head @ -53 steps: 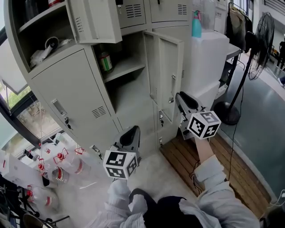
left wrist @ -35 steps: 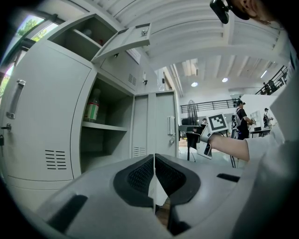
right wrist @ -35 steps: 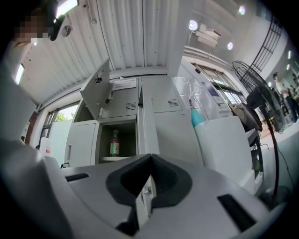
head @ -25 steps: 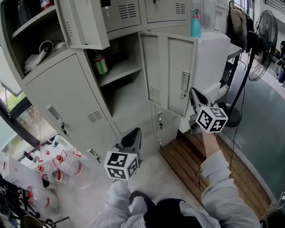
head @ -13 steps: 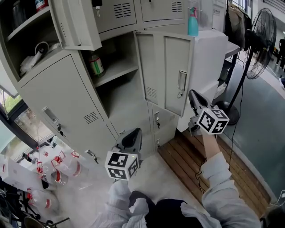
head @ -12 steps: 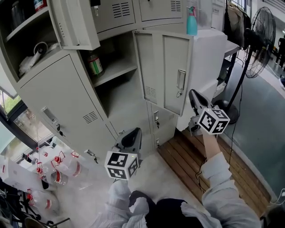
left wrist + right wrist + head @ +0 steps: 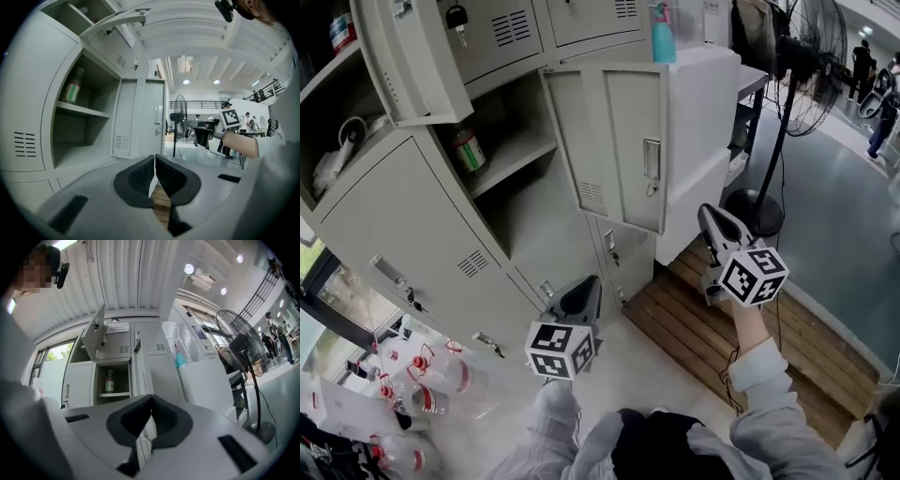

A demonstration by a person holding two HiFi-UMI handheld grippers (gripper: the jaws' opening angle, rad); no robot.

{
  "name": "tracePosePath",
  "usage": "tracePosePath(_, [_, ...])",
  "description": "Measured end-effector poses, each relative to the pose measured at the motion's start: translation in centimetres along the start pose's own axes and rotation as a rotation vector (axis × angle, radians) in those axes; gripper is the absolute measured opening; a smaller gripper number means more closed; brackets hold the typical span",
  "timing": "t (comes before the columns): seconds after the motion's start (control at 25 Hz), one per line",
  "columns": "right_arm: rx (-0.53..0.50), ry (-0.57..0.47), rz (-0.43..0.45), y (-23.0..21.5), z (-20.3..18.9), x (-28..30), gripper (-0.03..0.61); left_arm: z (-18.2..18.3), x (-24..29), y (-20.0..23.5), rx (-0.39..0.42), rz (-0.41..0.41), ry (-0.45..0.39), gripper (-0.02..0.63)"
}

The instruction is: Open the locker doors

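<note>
The grey lockers (image 7: 422, 234) fill the left of the head view. The middle door (image 7: 623, 141) stands swung wide out to the right, its handle (image 7: 651, 159) facing me. An upper door (image 7: 403, 56) at top left is open too. A bottle (image 7: 469, 150) stands on the shelf of the open middle compartment. My right gripper (image 7: 710, 214) is shut and empty, below and right of the open door and apart from it. My left gripper (image 7: 586, 286) is shut and empty, low in front of the bottom lockers. The open door (image 7: 140, 117) also faces the left gripper (image 7: 153, 164). The right gripper (image 7: 151, 404) has its pads together.
A white cabinet (image 7: 703, 112) with a blue spray bottle (image 7: 662, 33) stands right of the lockers. A standing fan (image 7: 802, 56) has its base (image 7: 757, 211) behind my right gripper. Wooden slats (image 7: 722, 328) cover the floor. Plastic bottles (image 7: 422, 375) lie at lower left.
The middle door has swung from partly open to wide open. My right gripper has left the handle and drawn back down and right. The left gripper has barely moved.
</note>
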State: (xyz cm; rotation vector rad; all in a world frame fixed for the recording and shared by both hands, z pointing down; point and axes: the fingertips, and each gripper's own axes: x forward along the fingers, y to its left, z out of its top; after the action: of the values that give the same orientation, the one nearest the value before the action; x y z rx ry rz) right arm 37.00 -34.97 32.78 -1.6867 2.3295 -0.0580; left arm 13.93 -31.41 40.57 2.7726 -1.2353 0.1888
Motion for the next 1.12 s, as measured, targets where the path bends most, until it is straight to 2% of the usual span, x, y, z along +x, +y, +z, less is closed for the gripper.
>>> tracePosePath(0.12, [-0.027,0.019,-0.031,1.2,-1.0,-1.7,0.002,-0.3,0.5,-0.7,0.000,-0.053,0.010,0.012])
tracePosePath(0.28, [0.007,0.017,-0.081,2.2,-2.3,-3.7,0.002,-0.7,0.7,-1.7,-0.001,-0.125,0.023,0.014])
tracePosePath(0.44, [0.025,0.028,-0.103,3.6,-4.2,-5.2,0.002,-1.1,0.9,-1.5,-0.022,-0.159,0.021,0.014])
tracePosePath(0.56, [-0.005,0.060,-0.103,4.7,-6.1,-6.2,0.002,-1.6,1.2,-1.2,-0.035,-0.177,0.002,0.012])
tracePosePath(0.8, [-0.016,0.118,-0.105,4.7,-9.7,-7.0,0.002,-4.8,2.3,-1.5,-0.069,-0.208,0.032,0.012])
tracePosePath(0.96, [-0.038,0.168,-0.024,4.1,-11.9,-6.1,0.002,-6.2,3.8,-2.3,-0.080,-0.189,0.036,0.012])
tracePosePath(1.12, [-0.043,0.221,0.032,2.4,-14.6,-4.5,0.002,-7.6,6.3,-2.0,-0.107,-0.115,0.030,0.014])
